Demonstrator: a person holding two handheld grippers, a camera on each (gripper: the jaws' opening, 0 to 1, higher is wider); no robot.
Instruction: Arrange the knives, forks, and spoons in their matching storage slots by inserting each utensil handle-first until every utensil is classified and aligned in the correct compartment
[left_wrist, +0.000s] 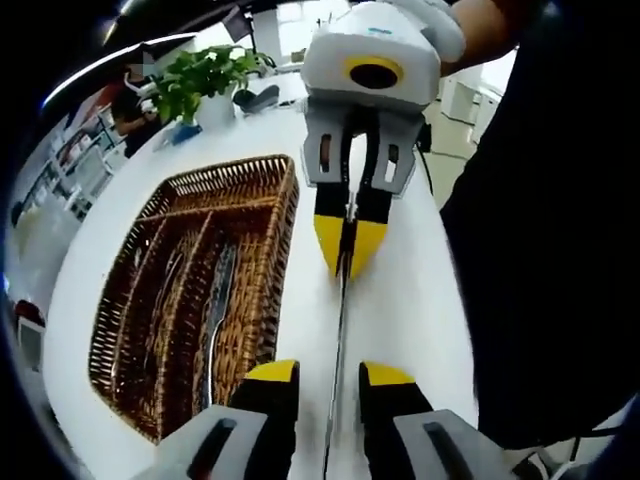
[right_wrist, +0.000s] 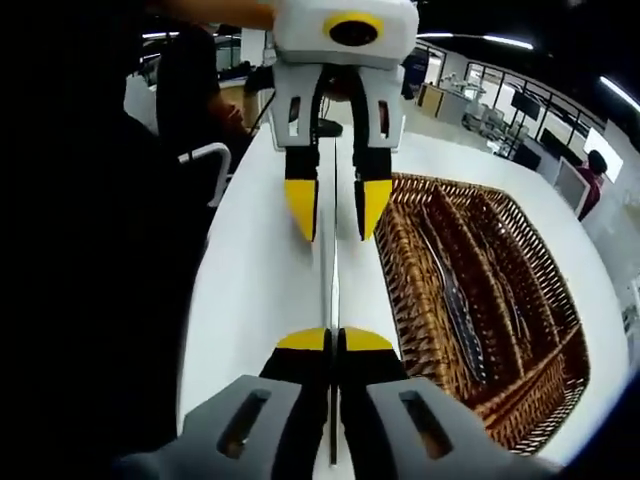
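Observation:
A slim metal utensil (left_wrist: 338, 330), seen edge-on, hangs level above the white table (left_wrist: 410, 300), beside a wicker tray (left_wrist: 284, 250) with long compartments. My right gripper (right_wrist: 333, 340) is shut on one end of the utensil (right_wrist: 331, 270). It faces me in the left gripper view, where the right gripper (left_wrist: 350, 245) has its yellow tips pinched together. My left gripper (left_wrist: 330, 373) is open, one jaw on each side of the utensil's other end. The left gripper (right_wrist: 337, 205) also stands open in the right gripper view. Several utensils (left_wrist: 216, 305) lie in the tray (right_wrist: 400, 255).
A potted plant (left_wrist: 205, 80) stands at the table's far end. A person in dark clothes (left_wrist: 545, 250) stands close against the table edge beside the grippers. A chair (right_wrist: 212, 160) and more people show in the room beyond.

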